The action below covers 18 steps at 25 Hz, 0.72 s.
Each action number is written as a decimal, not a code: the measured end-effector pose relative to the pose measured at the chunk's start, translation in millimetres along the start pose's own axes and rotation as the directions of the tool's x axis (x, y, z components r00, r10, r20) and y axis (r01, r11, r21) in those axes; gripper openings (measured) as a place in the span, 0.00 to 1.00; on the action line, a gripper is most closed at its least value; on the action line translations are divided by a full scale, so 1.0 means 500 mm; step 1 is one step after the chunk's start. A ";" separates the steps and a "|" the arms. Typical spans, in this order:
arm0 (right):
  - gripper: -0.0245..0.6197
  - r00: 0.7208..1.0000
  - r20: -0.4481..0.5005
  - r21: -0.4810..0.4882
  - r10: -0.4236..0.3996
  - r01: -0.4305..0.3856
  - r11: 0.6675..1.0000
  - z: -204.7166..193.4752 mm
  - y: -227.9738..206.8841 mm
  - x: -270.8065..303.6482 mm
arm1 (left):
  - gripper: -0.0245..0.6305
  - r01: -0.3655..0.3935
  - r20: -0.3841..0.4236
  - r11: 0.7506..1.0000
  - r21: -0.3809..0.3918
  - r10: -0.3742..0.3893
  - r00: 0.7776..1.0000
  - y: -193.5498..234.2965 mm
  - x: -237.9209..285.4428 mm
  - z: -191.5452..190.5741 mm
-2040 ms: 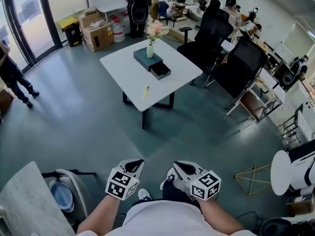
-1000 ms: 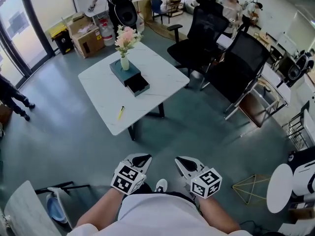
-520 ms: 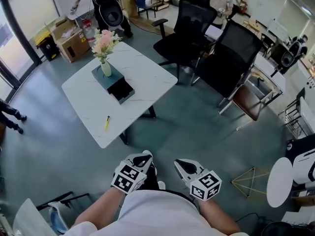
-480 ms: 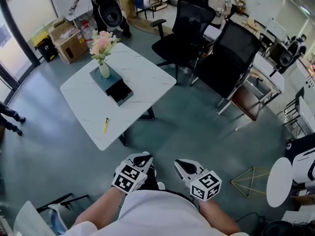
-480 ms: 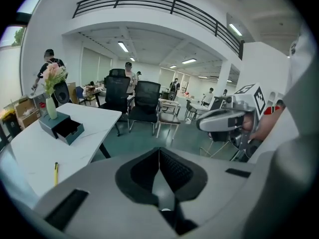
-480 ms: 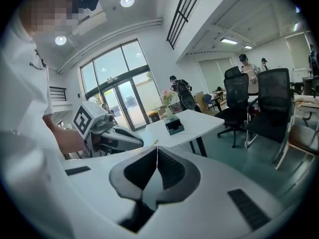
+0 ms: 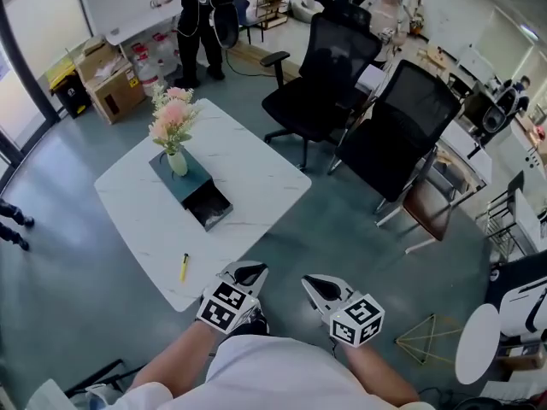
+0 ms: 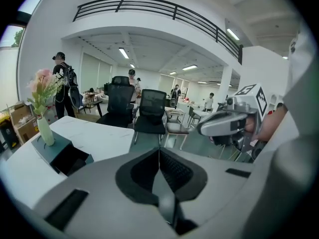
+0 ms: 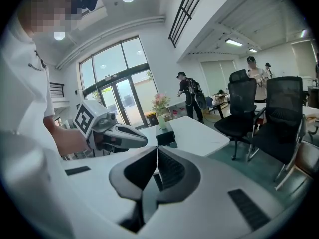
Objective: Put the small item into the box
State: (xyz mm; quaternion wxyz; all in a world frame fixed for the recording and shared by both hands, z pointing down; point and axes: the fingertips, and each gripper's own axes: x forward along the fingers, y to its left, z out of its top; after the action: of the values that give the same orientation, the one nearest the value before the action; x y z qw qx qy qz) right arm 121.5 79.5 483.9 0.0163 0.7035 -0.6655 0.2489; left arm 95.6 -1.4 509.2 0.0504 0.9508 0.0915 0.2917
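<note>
A small yellow item (image 7: 183, 267) lies near the front edge of the white table (image 7: 248, 173). Further back on the table sits a teal box (image 7: 186, 184) with its dark drawer (image 7: 209, 211) pulled open. A vase of pink flowers (image 7: 173, 129) rests on top of the box. My left gripper (image 7: 249, 271) and right gripper (image 7: 311, 284) are held close to my body, short of the table, both shut and empty. In the left gripper view, the box (image 8: 59, 154) lies far left beyond the shut left gripper (image 8: 159, 152). The right gripper (image 9: 157, 152) shows its jaws together.
Two black office chairs (image 7: 329, 67) (image 7: 402, 139) stand to the right of the table. Cardboard boxes (image 7: 107, 79) sit at the back left, with a person (image 7: 198, 7) standing near them. A round white stool (image 7: 475, 343) and a wire frame (image 7: 427, 336) are on the floor at my right.
The table and box have slid downward and nearer in the head view as I walk toward them. Both grippers stay shut in front of my body.
</note>
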 end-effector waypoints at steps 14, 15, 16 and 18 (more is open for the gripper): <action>0.06 0.986 -0.090 -0.090 0.137 -0.145 0.985 0.123 -0.024 0.283 | 0.06 -0.141 0.023 0.983 -0.117 0.145 0.989 0.299 -0.051 0.024; 0.06 0.985 -0.094 -0.095 0.147 -0.156 0.983 0.129 -0.025 0.295 | 0.06 -0.151 0.026 0.981 -0.122 0.155 0.988 0.311 -0.053 0.024; 0.06 0.983 -0.098 -0.098 0.157 -0.166 0.981 0.135 -0.028 0.308 | 0.06 -0.161 0.028 0.979 -0.126 0.166 0.986 0.323 -0.053 0.026; 0.06 0.978 -0.111 -0.105 0.176 -0.188 0.977 0.144 -0.036 0.331 | 0.06 -0.181 0.033 0.974 -0.137 0.187 0.982 0.346 -0.050 0.031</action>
State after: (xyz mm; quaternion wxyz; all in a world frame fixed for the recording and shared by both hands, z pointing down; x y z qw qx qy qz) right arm 160.6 -97.6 488.2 0.0675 0.6239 -0.7387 0.2461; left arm 109.1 -176.6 508.4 0.0886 0.9561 -0.0181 0.2788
